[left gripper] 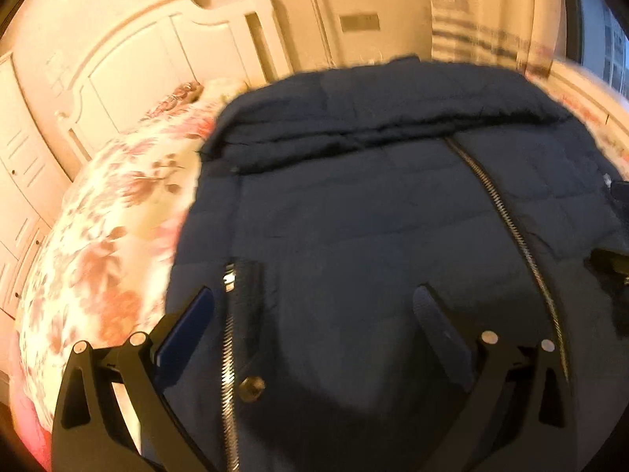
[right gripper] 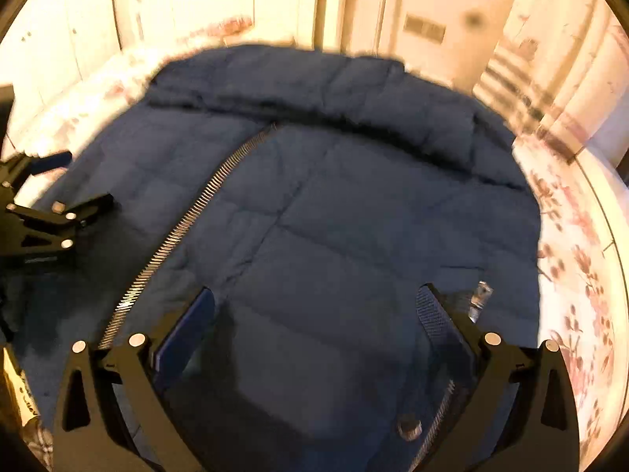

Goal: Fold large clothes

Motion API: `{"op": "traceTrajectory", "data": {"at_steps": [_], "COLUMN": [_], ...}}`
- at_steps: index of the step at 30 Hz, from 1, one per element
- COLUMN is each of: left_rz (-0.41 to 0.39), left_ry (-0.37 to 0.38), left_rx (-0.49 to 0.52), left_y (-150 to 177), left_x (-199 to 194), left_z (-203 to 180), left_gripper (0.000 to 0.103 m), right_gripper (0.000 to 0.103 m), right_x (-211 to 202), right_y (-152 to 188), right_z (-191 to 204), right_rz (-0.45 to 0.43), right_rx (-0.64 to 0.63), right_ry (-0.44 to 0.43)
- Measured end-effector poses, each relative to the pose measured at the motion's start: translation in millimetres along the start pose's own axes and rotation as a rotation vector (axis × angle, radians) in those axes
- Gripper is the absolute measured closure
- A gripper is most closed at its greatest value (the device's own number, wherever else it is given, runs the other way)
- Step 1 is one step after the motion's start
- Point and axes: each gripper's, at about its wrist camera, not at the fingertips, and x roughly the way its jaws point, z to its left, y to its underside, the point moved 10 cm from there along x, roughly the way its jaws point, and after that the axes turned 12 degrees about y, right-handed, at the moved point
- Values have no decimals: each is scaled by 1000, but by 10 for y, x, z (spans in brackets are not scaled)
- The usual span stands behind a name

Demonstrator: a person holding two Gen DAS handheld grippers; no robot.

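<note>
Right up against my left lens, the left gripper (left gripper: 314,303) hung with its fingers spread wide and nothing between them, poised over the navy puffer jacket (left gripper: 373,204). That jacket lay flat on the floral bedspread (left gripper: 106,236), front up, hood or collar end away from me. Motion blur softened everything, so I couldn't read the quilting clearly. A side zipper (left gripper: 230,354) ran between my fingers with a metal snap (left gripper: 251,388) beside it, and the main zipper (left gripper: 507,220) cut diagonally to the right, its lower end lost at the frame edge.

On the right camera, the right gripper (right gripper: 314,303) was likewise spread apart and empty above the jacket (right gripper: 334,204). Its right finger covered part of a pocket zipper pull (right gripper: 480,299); I couldn't make out more of it. Only this view caught the left gripper (right gripper: 70,181) from the side, at the jacket's left edge, partly cut off. Only the left view showed the white headboard (left gripper: 129,63) and a pillow (left gripper: 177,98), blurred.
</note>
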Motion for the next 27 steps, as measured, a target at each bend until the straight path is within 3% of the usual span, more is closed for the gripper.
{"op": "traceTrajectory", "data": {"at_steps": [2, 5, 9, 11, 13, 16, 19, 22, 25, 27], "left_rz": [-20, 0, 25, 6, -7, 3, 29, -1, 29, 7], "left_ry": [3, 41, -77, -55, 1, 3, 12, -8, -56, 10], "left_rx": [-20, 9, 131, 109, 95, 91, 52, 36, 31, -15], "left_y": [52, 193, 238, 253, 322, 488, 533, 580, 766, 857], "left_x": [-118, -107, -82, -163, -222, -216, -242, -405, -398, -391], "left_z": [22, -161, -312, -314, -361, -334, -206, -71, 121, 177], "left_gripper": [2, 2, 2, 2, 2, 2, 2, 2, 2, 2], "right_gripper": [5, 5, 5, 5, 5, 5, 5, 5, 5, 5], "right_x": [-121, -33, -1, -134, -330, -313, -313, -462, -523, -398], "right_y": [66, 354, 318, 337, 426, 677, 725, 679, 826, 1037], "right_z": [-7, 213, 207, 235, 439, 619, 519, 355, 100, -52], "right_rz": [-22, 29, 33, 7, -35, -18, 10, -37, -34, 7], "right_rx": [13, -69, -104, -95, -125, -197, -139, -113, -82, -35], "right_ry": [-19, -50, 17, 52, 3, -10, -57, 4, 14, -13]}}
